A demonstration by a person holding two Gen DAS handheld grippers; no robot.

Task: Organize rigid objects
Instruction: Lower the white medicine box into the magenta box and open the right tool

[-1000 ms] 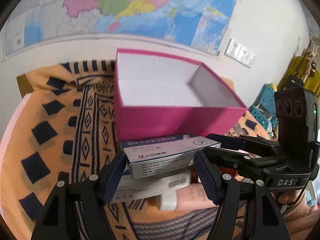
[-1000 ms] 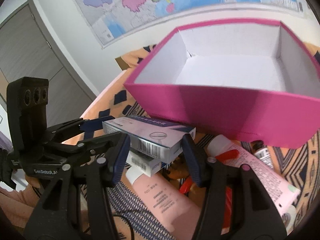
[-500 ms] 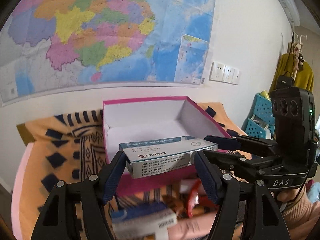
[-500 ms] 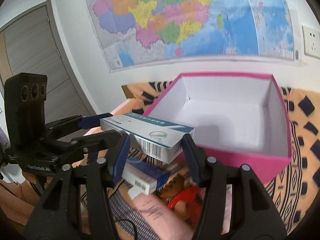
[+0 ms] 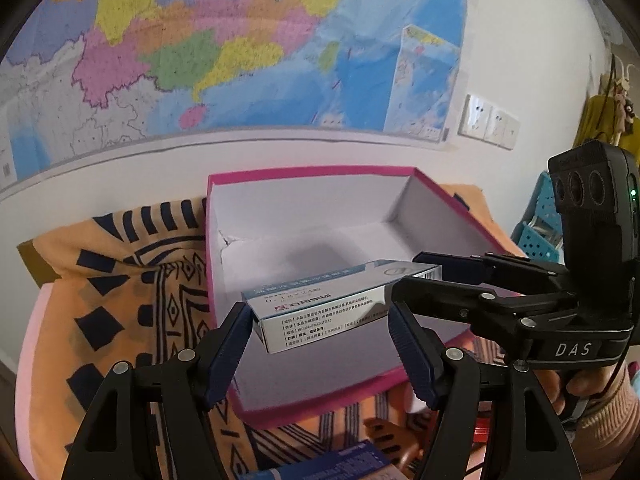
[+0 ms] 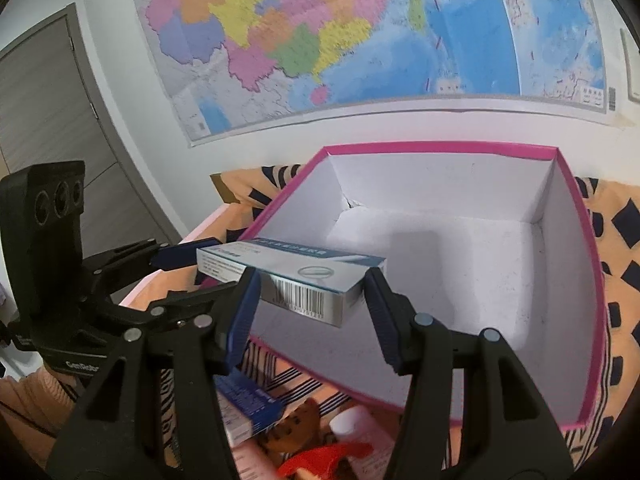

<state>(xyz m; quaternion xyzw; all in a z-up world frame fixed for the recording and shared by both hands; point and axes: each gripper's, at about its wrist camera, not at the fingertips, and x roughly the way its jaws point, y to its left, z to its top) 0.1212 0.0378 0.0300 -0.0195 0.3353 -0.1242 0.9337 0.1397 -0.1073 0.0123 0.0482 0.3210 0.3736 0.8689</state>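
Both pairs of fingers (image 5: pixel 232 344) pinch my white-and-blue cardboard medicine carton (image 5: pixel 340 300) above the empty pink cardboard box (image 6: pixel 576 360); next, lowering inside, then releasing.

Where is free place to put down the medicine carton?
The pink box's white floor is bare, bordered by its four walls. Crowded: the patterned cloth in front of the box, where a blue carton, tube and red item lie.

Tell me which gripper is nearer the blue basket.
Right. The right gripper grips the medicine carton's end just in front of the blue basket; the left gripper grips the other end, farther from it.
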